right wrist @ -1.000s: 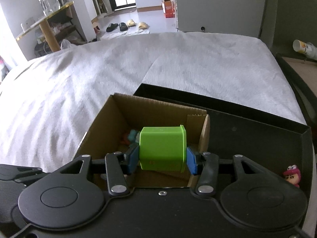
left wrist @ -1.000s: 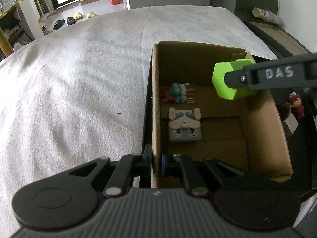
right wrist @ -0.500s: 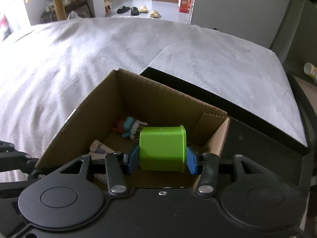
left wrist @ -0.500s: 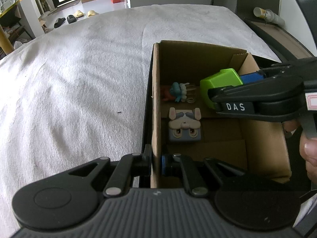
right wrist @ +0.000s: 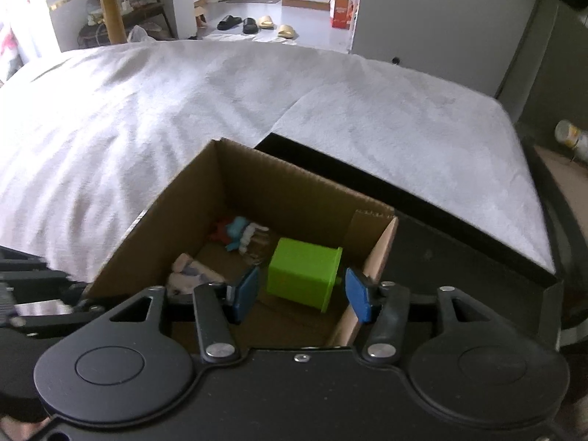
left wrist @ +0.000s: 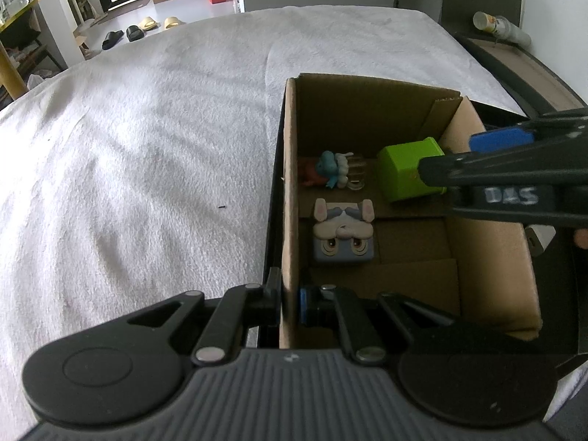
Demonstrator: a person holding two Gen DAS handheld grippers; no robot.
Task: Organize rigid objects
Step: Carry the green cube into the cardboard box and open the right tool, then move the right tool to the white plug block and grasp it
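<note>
We hold the left gripper (left wrist: pixel 290 303) closed on the near-left wall of the cardboard box (left wrist: pixel 488 257), one finger outside the wall and the blue pad inside, so the box is pinched at its corner. The box stands on a black tray (right wrist: pixel 459 250) that lies on a white blanket (left wrist: pixel 147 147). Our right gripper (right wrist: pixel 301 294) hangs over the right part of the box with its jaws wide apart, and it holds nothing; both blue pads (right wrist: pixel 356 296) stand clear of the green block (right wrist: pixel 303 273), with a gap on each side. The green block (left wrist: pixel 409 172) rests inside the box, in the far right part of it, near the right wall and a little tilted. To its left, near the far-left corner, lies a small blue and red figure (left wrist: pixel 330 169), and nearer to us a flat toy with a rabbit face (left wrist: pixel 343 233) lies on the box floor, apart from the block.
</note>
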